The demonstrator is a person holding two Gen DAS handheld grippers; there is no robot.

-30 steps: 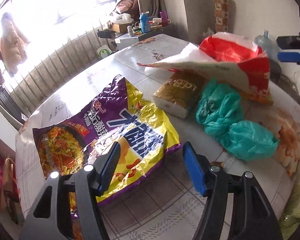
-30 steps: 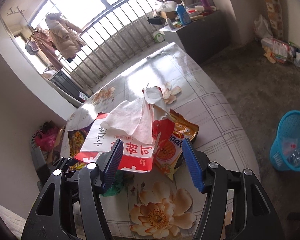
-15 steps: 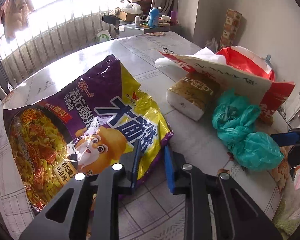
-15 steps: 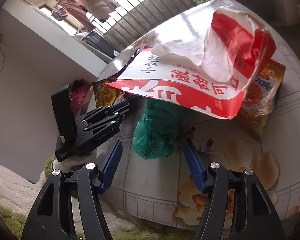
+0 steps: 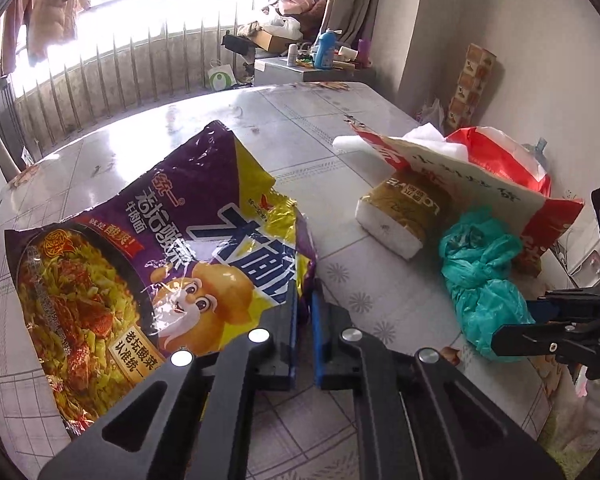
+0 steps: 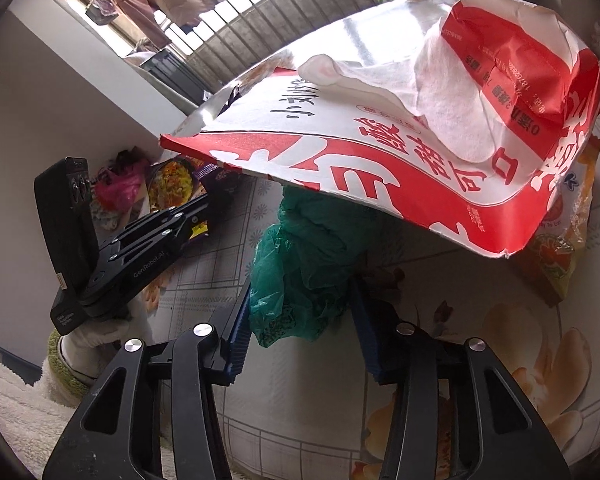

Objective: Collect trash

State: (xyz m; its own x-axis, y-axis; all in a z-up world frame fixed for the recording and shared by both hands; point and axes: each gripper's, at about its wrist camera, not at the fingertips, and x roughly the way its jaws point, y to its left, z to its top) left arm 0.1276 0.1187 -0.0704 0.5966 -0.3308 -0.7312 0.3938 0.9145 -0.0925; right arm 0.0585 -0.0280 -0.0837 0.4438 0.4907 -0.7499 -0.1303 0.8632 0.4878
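Left gripper (image 5: pixel 305 300) clenched on the near corner of the purple noodle wrapper (image 5: pixel 148 248); rest of it lies flat on the tabletop (image 5: pixel 292 128), long axis running away to the left. Right gripper (image 6: pixel 300 312) spread, fingers straddling the teal plastic bag (image 6: pixel 300 272), not yet pinching. Bag sits dead ahead, half tucked under the red-white paper bag (image 6: pixel 420 152). Judgement: right just needs to close; pull back low to clear that overhang.
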